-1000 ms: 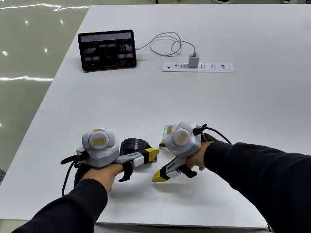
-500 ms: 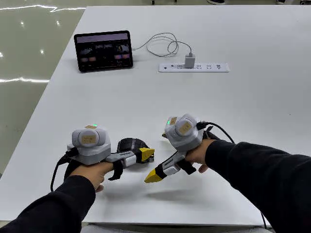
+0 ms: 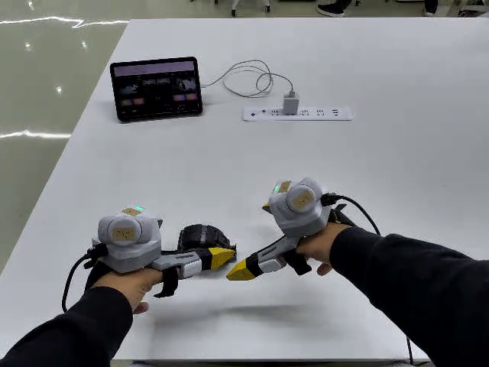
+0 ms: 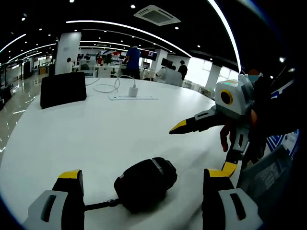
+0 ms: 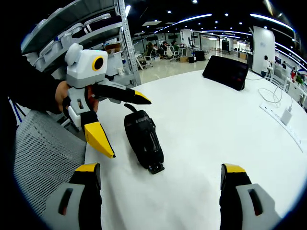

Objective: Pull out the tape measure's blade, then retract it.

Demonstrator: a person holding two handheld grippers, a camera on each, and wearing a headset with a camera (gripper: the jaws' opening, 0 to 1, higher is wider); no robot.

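Observation:
The black tape measure (image 3: pixel 202 235) lies on the white table (image 3: pixel 252 153) near its front edge, with its blade in. My left gripper (image 3: pixel 216 257) reaches in from the left, right beside the case. In the left gripper view the tape measure (image 4: pixel 146 182) lies between the open jaws of the left gripper (image 4: pixel 144 173), and a thin strap runs toward the left jaw. My right gripper (image 3: pixel 238 269) points in from the right, a little short of the case. In the right gripper view the right gripper (image 5: pixel 160 168) stands open, and the tape measure (image 5: pixel 144 141) lies just ahead of it.
A dark tablet (image 3: pixel 156 88) stands at the back left. A white power strip (image 3: pixel 298 113) with a charger and a coiled cable (image 3: pixel 252 76) lies behind the middle. The table's left edge (image 3: pixel 72 145) drops to a shiny floor.
The head camera has shifted. My left gripper has drawn back slightly toward me. The right gripper has moved a little forward. The tape measure has stayed put.

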